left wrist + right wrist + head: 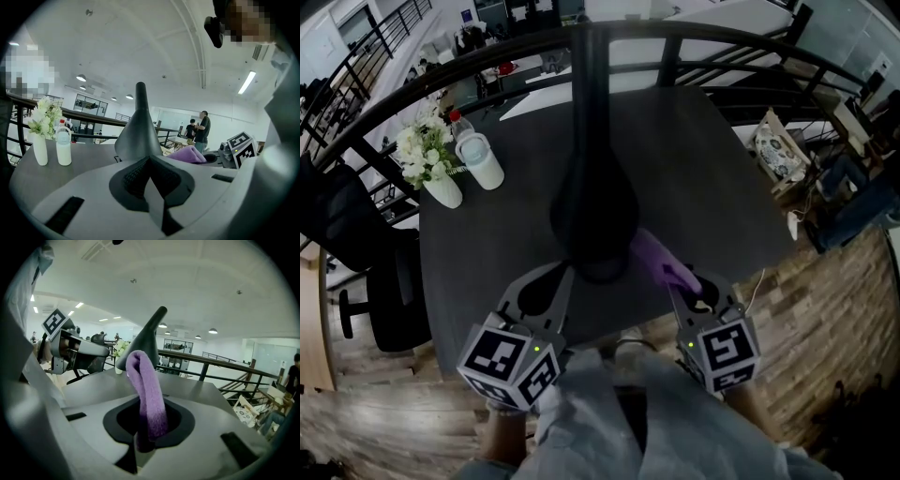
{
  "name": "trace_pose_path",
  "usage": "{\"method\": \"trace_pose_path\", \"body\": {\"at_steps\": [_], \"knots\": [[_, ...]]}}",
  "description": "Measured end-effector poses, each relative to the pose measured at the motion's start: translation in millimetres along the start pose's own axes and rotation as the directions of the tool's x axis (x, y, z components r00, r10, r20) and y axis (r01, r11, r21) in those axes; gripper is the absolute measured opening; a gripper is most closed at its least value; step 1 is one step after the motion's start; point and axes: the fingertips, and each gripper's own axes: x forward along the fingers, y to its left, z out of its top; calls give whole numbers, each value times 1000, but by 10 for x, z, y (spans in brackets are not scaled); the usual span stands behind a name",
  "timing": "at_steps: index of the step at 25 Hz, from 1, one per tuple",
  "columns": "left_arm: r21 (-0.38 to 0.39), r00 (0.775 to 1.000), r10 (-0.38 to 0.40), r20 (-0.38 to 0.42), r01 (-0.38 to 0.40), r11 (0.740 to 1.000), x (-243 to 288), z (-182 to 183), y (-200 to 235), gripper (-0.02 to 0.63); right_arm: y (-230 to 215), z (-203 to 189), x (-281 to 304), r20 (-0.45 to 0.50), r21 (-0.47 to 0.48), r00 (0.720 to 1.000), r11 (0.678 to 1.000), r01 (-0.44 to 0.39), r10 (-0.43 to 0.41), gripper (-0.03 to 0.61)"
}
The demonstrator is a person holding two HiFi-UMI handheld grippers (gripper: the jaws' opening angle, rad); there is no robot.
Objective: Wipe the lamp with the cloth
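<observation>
The black lamp stands on the dark table, its cone-shaped shade just ahead of both grippers; it also shows in the left gripper view and the right gripper view. My right gripper is shut on a purple cloth, which sticks up from the jaws and reaches toward the shade's right side. My left gripper sits at the shade's near left, jaws shut with nothing between them. The cloth lies right of the shade there.
A white vase of flowers and a white bottle stand at the table's far left corner. A black chair is left of the table. A black railing curves behind it. People stand far off.
</observation>
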Motion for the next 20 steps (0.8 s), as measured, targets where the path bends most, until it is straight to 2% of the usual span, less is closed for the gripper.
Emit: {"method": "trace_pose_path", "body": {"at_steps": [10,20], "knots": [[0,1000,1,-5,-1,1000,34,-11,21,12,-9,3,140,22,112,1000,994,-16,14,51],[-2,1000,-4,-6,4,1000,80,-28,23,12,-94,25,157,36,115,999,993,2,-6,51]]}}
